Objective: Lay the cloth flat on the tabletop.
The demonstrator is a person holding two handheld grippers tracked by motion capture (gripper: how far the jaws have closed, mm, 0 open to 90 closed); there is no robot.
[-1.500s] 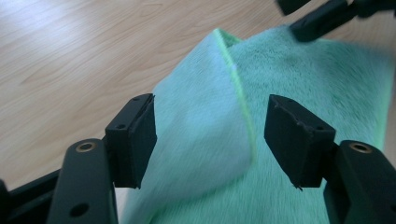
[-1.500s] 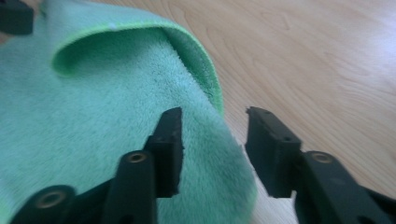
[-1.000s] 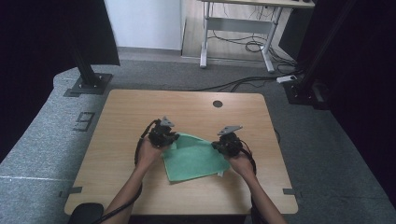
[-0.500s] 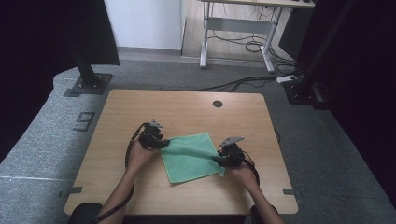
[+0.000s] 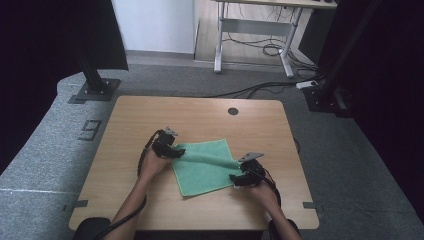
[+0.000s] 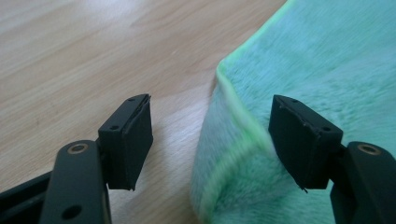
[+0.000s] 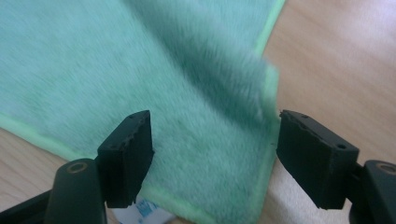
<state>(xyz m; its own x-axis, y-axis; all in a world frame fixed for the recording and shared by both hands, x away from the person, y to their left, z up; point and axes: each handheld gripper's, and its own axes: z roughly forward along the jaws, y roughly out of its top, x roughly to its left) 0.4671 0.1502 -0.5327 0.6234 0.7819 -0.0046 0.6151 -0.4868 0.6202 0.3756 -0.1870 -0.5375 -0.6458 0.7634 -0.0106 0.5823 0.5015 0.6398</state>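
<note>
Claws left (image 5: 176, 151) and right (image 5: 235, 179) gape wide, unclamped, at green cloth (image 5: 202, 165) corners.

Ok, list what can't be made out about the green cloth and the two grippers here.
- Green cloth, high view: how many layers lie under the fold is hidden by the top layer.
- White tag, right gripper view: cut off by the bottom edge, print unreadable.
- Left gripper, left gripper view: the cloth's near end is cut off by the bottom edge.
</note>
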